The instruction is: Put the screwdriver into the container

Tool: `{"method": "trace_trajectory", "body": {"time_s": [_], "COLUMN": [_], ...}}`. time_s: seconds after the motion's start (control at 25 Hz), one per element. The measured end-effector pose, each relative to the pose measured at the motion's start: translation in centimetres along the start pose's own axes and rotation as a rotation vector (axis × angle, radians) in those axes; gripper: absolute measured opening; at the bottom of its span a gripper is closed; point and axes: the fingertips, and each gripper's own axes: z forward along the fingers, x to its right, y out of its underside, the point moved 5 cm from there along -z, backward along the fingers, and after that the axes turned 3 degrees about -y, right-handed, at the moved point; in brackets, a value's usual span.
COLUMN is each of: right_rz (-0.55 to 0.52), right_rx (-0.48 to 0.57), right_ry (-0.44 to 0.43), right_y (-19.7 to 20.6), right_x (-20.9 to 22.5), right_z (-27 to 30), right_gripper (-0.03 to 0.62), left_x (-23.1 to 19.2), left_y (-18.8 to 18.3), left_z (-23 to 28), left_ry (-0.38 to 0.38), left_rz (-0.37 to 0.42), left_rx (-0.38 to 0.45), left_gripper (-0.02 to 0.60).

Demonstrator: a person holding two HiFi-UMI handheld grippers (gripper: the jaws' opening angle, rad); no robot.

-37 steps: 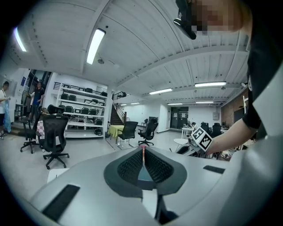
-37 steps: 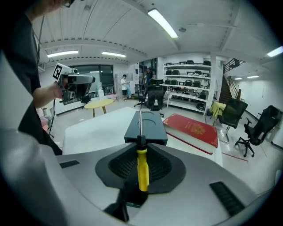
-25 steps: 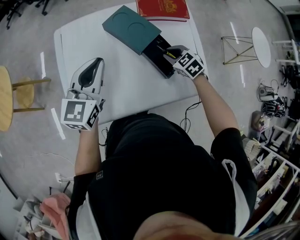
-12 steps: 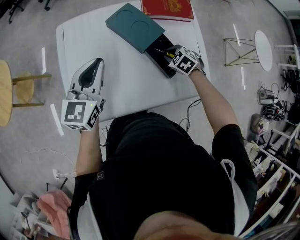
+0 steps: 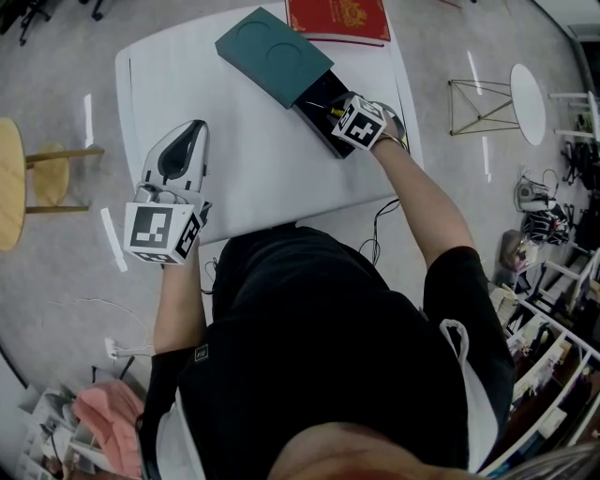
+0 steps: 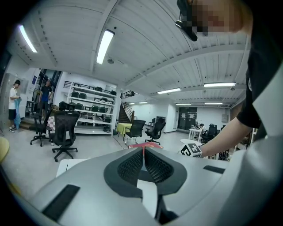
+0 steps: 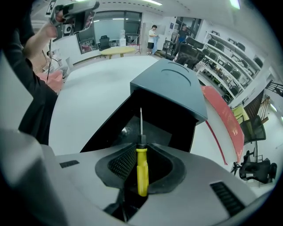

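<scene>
- The right hand-held gripper (image 5: 332, 111) has edged a little toward 10 o'clock since a second ago and now sits over the open black end of the container (image 5: 274, 54); the left hand-held gripper (image 5: 195, 129) has stayed where it was.
- The right hand-held gripper's jaws are closed on the yellow handle of the screwdriver (image 7: 141, 170), nearly together with only the handle between them.
- In the right gripper view the thin metal shaft points straight ahead, toward 12 o'clock. Its tip is over the container's dark opening, beneath the teal cover (image 7: 170, 84).
- The container lies at about 12 o'clock on the white table (image 5: 253, 169), with a red book (image 5: 339, 17) just beyond it at the far edge.
- The left hand-held gripper is at 9 o'clock in the head view, over the table's near left corner and well apart from the container.
- Its jaws are pressed together with nothing between them.
</scene>
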Motion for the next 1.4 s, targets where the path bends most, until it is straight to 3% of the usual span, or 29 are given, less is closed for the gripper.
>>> {"method": "trace_trajectory", "body": {"time_s": [0.32,0.6,0.96,1.4], "right_rz": [0.021,0.134,0.334,0.469], "right_rx": [0.003,0.079,0.366,0.797], "right_ry": [0.011,0.071,0.208,0.24], "right_y": [-0.3,-0.7,-1.3,3.4], "right_x": [0.0,0.6,0.4,-6.2], "right_z": [0.0,-2.4,-9.7,-21.4], "right_gripper": [0.11,0.123,0.081,0.054], "left_x": [-0.9,-2.7,-2.5,5.3], "left_y": [0.3,0.0,-1.9,-3.8], "left_z": [-0.5,-0.8,-0.7,-4.2], "left_ry": [0.012,0.059,0.139,0.103], "left_rz": [-0.006,0.003,0.05,0.1], "left_rx": [0.0,0.016,0.054,0.084], "left_gripper": [0.026,0.026,0.026,0.026]}}
